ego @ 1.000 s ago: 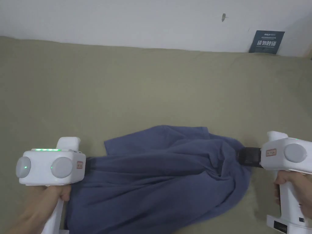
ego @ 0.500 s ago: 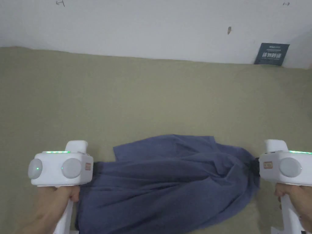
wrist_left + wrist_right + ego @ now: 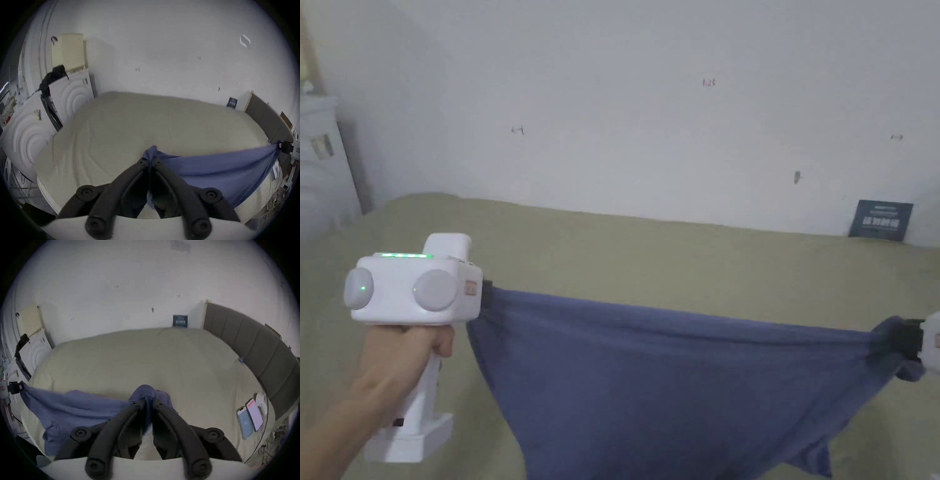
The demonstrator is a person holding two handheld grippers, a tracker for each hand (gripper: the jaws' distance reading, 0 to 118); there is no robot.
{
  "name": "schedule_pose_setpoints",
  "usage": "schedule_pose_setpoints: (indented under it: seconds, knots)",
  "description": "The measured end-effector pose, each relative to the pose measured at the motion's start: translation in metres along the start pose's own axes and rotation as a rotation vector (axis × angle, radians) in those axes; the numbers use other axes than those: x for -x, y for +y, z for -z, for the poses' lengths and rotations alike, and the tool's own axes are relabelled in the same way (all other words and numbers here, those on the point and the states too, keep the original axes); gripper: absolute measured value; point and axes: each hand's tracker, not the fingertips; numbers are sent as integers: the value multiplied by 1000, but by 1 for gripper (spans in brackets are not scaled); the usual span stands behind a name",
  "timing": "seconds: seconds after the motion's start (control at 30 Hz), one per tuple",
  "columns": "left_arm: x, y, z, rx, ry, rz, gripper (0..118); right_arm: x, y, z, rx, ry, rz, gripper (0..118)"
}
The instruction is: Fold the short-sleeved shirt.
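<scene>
While lifted by one edge above the near side of the bed point(image 3: 675, 250), hangs as a wide blue sheet, top line pulled nearly straight and the rest drooping toward the bed's near edge. Gripped at one end with the left tongs point(image 3: 485, 294), closed tight on a bunched corner of the short-sleeved shirt point(image 3: 675, 387), and at the opposite end with the right tongs point(image 3: 903, 340), likewise clamped on a wad of cloth. In both gripper views, fabric pressed between the jaws. Held wide apart and high most likely to let the weight pull out creases and show the garment's outline before laying it flat on the bed; folding proper judged not yet begun. Cannot tell whether the lowest part touches the bed. Positioned in front of the bed's open middle, with plenty of bare cover for spreading. Along the bed's right side, below the padded headboard point(image 3: 259, 350), two phones point(image 3: 250, 417) lying face up, well apart from the cloth yet worth avoiding if the spread drifts that way. At the bed's far edge, against the wall, a small dark sign point(image 3: 880, 220). Beyond the bed's left side, white moulded panels point(image 3: 32, 129) with something dark draped on top. Nothing between the hanging cloth and the bed. One loose flap dangling low toward the bed's right side, liable to tuck under on landing.
</scene>
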Motion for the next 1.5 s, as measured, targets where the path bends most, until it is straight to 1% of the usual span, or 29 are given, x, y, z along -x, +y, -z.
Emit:
schedule_pose_setpoints:
  seconds: [0.03, 0.07, 0.13, 0.17, 0.23, 0.33, 0.43, 0.5, 0.57, 0.63, 0.73, 0.83, 0.9, 0.97, 1.13, 1.2, 1.27, 1.3, 1.33, 1.4, 1.5]
  knots:
    - [0, 8, -9, -18, 2, -2, 2, 2, 6, -7, -22, 0, 6, 11]
    - [-1, 18, -20, -48, 7, 3, 2, 7, 17, -17, -41, -1, -6, 11]
    - [-7, 34, -33, -88, 41, 23, 2, 10, 35, -31, -91, -11, -22, 11]
    - [-10, 43, -39, -102, 70, 20, 2, 11, 46, -38, -111, -6, -15, 11]
    - [-15, 60, -45, -117, 62, 9, 2, 14, 65, -48, -113, 1, -3, 11]
    - [-22, 88, -49, -148, 38, -44, 2, 14, 94, -52, -150, -28, -12, 11]
    - [-32, 115, -46, -170, 39, -36, 2, 10, 119, -48, -183, -57, -10, 11]
    - [-42, 136, -41, -192, 55, -9, 2, 7, 146, -41, -193, -71, 5, 11]
    - [-49, 156, -34, -214, 55, -20, 2, 5, 166, -31, -215, -84, 10, 11]
    - [-56, 176, -24, -240, 73, -19, 2, 8, 185, -18, -234, -112, -15, 11]
    - [-69, 201, -3, -316, 129, 29, 2, 14, 210, -1, -293, -143, -71, 11]
    - [-81, 218, 29, -332, 165, 60, 2, 21, 230, 31, -304, -150, -77, 11]
    - [-86, 229, 56, -328, 181, 65, 2, 27, 241, 58, -315, -166, -101, 11]
    - [-90, 236, 79, -324, 196, 63, 2, 31, 250, 82, -306, -175, -108, 11]
    - [-96, 234, 138, -292, 206, 59, 2, 37, 245, 144, -280, -199, -121, 11]
    - [-97, 221, 160, -272, 206, 55, 2, 38, 235, 163, -270, -195, -103, 11]
    - [-99, 199, 183, -235, 206, 74, 2, 36, 213, 184, -246, -187, -92, 11]
    - [-99, 189, 192, -223, 205, 79, 2, 35, 196, 197, -198, -198, -118, 11]
    - [-99, 176, 202, -201, 199, 86, 2, 34, 182, 205, -185, -195, -122, 11]
    - [-97, 146, 218, -151, 153, 91, 2, 28, 151, 217, -136, -180, -107, 11]
    - [-93, 99, 233, -70, 144, 100, 2, 17, 104, 224, -71, -165, -97, 11]
